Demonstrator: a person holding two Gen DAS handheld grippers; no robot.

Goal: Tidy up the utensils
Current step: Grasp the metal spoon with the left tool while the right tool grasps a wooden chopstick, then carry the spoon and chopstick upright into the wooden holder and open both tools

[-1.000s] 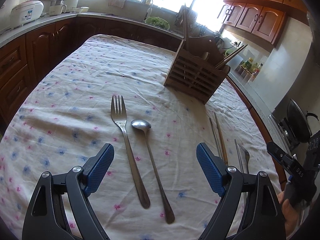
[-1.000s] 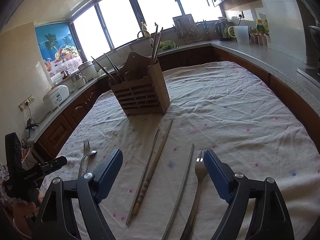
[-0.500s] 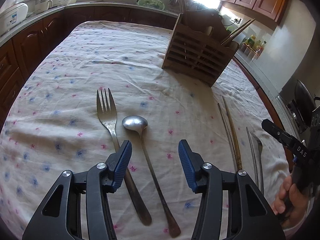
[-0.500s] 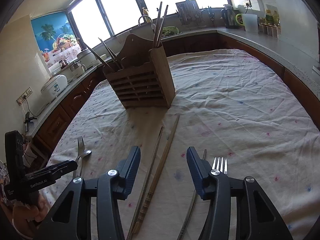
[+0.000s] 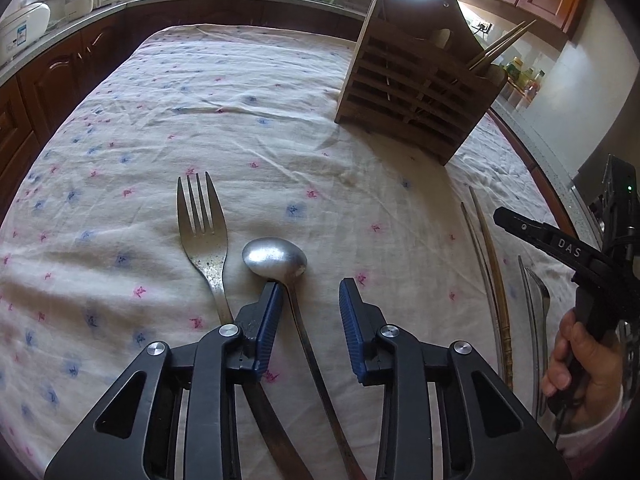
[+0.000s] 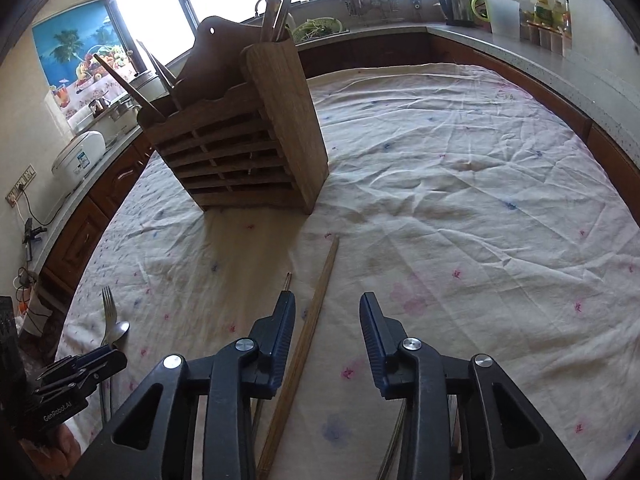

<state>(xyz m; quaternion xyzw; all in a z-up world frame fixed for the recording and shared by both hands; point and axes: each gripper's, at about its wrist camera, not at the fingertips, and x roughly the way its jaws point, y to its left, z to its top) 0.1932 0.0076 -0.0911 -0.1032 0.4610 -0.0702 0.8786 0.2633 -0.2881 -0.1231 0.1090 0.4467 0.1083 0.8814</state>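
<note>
On the flowered tablecloth [image 5: 260,92], two groups of loose utensils lie short of the wooden holder [image 5: 416,92]. Left group: one fork [image 5: 202,236], one spoon [image 5: 276,258]. Right group: two chopsticks [image 6: 316,312], one more fork [image 5: 538,292], one slim metal piece beside it, type unclear. Holder already carries several sticks; nothing on the cloth looks sorted yet, so most of the work remains. Left gripper [image 5: 310,312] is closing, spoon handle between its jaws, pads not yet pressing. Right gripper [image 6: 326,340] is closing too, the wooden chopstick between its jaws, not gripped.
</note>
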